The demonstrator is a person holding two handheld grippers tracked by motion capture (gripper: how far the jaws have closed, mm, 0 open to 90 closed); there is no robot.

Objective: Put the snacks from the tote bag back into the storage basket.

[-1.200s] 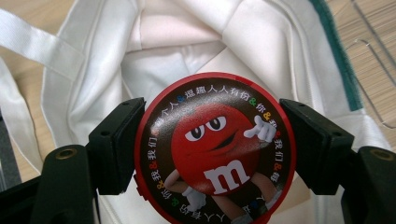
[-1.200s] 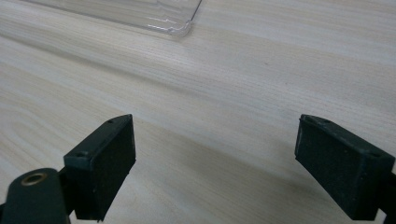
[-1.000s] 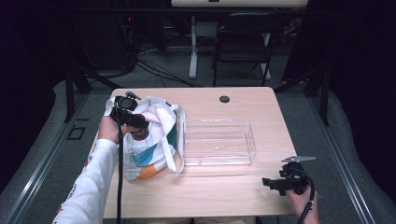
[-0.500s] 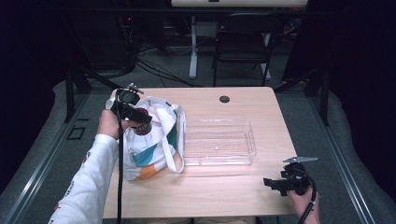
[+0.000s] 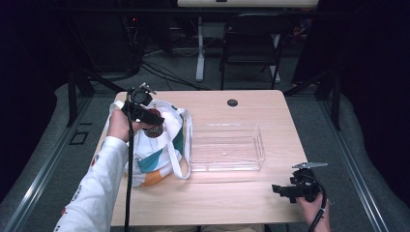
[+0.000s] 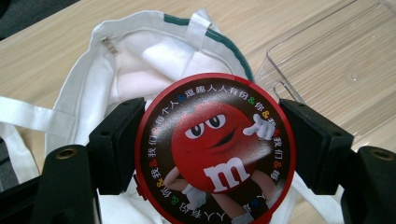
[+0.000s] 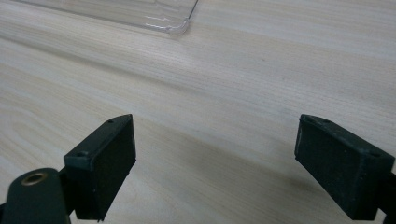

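High view: left gripper w/ red tin, now higher above bag.

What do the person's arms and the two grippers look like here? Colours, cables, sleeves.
Both grippers are black with two blocky jaws. The left gripper trails a black cable along a long white sleeve with small coloured marks. The right gripper carries a grey three-cornered plate on top, and its black cable loops back past the hand. A brass-coloured eyelet sits at a jaw base.
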